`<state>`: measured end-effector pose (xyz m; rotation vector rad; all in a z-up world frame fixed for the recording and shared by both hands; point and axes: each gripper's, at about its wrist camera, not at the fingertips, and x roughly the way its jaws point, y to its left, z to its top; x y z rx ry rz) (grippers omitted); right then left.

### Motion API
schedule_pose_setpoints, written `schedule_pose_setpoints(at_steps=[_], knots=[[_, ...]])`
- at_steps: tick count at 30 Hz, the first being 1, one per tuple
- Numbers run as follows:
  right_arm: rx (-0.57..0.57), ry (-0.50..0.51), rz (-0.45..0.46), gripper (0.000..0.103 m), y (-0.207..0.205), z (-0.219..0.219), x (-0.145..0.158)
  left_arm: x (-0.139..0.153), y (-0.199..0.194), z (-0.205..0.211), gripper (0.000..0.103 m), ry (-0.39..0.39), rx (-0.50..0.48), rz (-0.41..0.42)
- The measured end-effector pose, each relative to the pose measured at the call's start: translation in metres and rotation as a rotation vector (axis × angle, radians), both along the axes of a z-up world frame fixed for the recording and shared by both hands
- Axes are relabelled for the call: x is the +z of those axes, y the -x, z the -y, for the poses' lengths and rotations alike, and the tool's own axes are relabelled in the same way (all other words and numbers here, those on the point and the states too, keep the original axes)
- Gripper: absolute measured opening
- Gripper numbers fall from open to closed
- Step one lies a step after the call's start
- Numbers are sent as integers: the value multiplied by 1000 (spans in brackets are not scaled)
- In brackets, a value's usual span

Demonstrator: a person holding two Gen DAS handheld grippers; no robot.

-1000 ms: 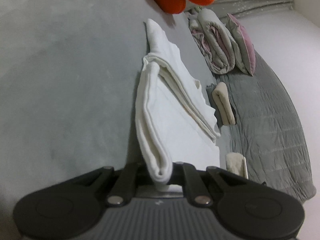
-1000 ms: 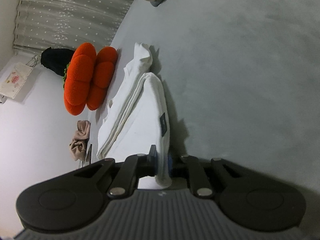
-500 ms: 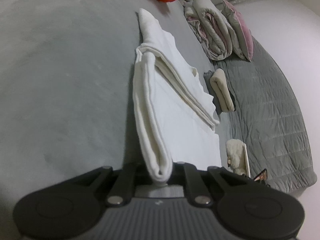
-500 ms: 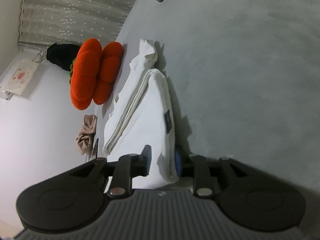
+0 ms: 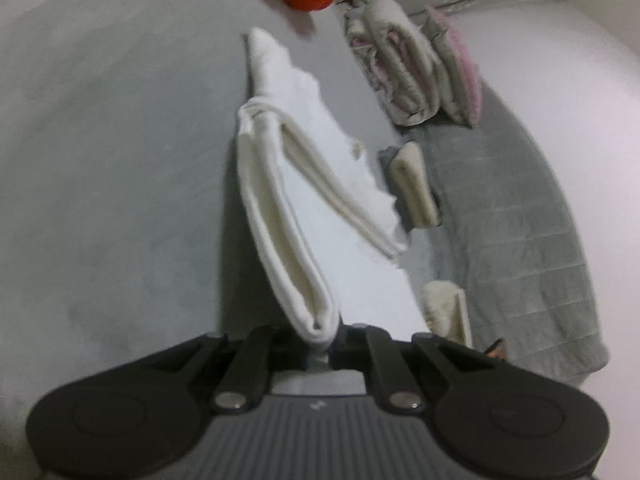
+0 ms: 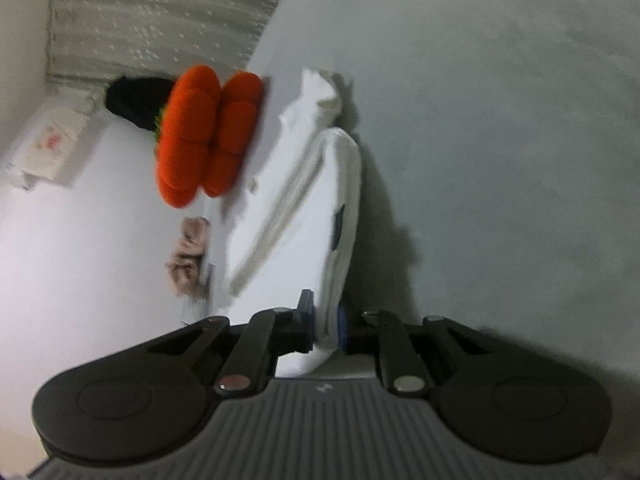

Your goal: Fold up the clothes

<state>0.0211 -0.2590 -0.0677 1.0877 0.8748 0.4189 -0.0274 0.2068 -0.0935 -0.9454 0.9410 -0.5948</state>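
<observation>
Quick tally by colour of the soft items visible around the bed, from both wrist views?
White garment, held in both grippers: 1
Orange cushion: 1
Cream folded pieces: 2
Pink-grey bedding bundle: 1
Beige-pink cloth: 1
Black item: 1
Total: 7

A folded white garment [image 5: 296, 216] lies on the grey bed surface [image 5: 112, 168], its near corners between each gripper's jaws, with an orange plush cushion [image 6: 204, 136] beyond its far end and, apparently, rolled pale bedding [image 5: 404, 68] to one side.
</observation>
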Motion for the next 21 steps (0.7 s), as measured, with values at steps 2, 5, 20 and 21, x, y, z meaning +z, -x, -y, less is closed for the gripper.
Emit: schedule_pose_setpoints(at_steps=[2,5,20,21], knots=[[-14,-31,23,14,0,2,5,3,0,-1,7,35,14,20],[-32,-64,61,14,-4,3,13,8,-1,-5,6,88,44,51],[-198,-234,152,14,-55,2,34,30,-42,-4,6,284,268,142],[-208,-236,154,14,-59,2,35,30,-47,-4,6,291,282,142]])
